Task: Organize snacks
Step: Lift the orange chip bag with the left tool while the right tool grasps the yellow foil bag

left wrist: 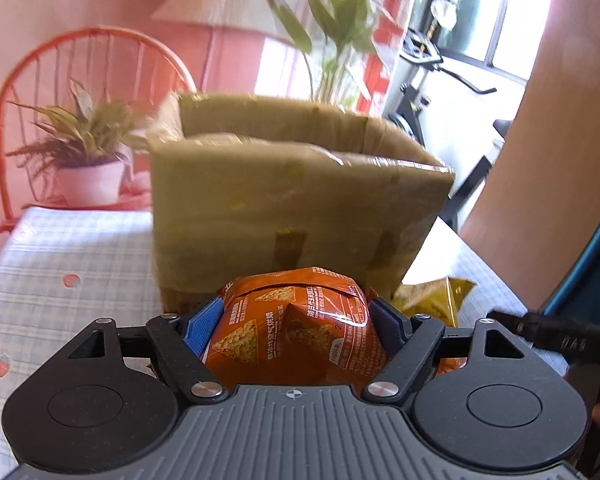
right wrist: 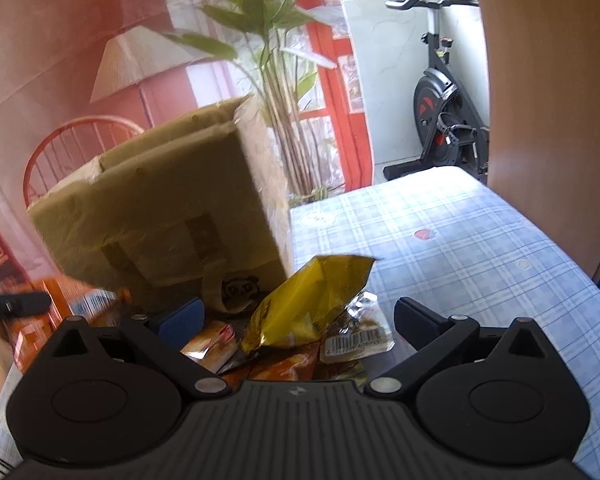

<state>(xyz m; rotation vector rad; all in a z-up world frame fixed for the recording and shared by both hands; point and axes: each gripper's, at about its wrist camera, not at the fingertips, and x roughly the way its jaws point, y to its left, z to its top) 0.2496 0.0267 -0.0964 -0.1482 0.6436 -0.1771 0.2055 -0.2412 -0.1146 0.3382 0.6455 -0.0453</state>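
Left tongs [left wrist: 296,314]: clamped on orange snack bag [left wrist: 296,332], blue pads [left wrist: 204,322] pressing both its sides; bag fills the gap, puffy, printed with triangle chips and Chinese text.
Orange snack bag position: raised in front of cardboard box [left wrist: 292,196], just beside its near wall, low against it.
Cardboard box: brown, taped, top flaps open and upright, stands on the desk [left wrist: 80,248]; panda sticker [right wrist: 240,290] low on the side seen by right wrist camera.
Right tongs [right wrist: 296,320]: spread wide, nothing between the pads, hanging over the snack pile.
Yellow snack bag [right wrist: 312,300]: crumpled, tilted up, leaning close to the box corner; also seen in left wrist view at the right of the orange bag.
Snack pile: small packets under and around the yellow bag; one clear wrapper with barcode [right wrist: 356,340] on the right, one orange-white packet [right wrist: 212,342] on the left; more orange packs partly hidden by the tongs body.
Desk: covered with blue-white checked cloth with small red fruit prints; right part bare of snacks.
Background: potted plant [left wrist: 88,152] on red chair [left wrist: 32,80] behind the desk, lamp shade [left wrist: 224,0], tall green plant [right wrist: 268,60], exercise bike [right wrist: 444,112] near the window.
Blur: left view slightly smeared around the box edges.
Other: black cable connector [left wrist: 556,340] at right edge of left view.
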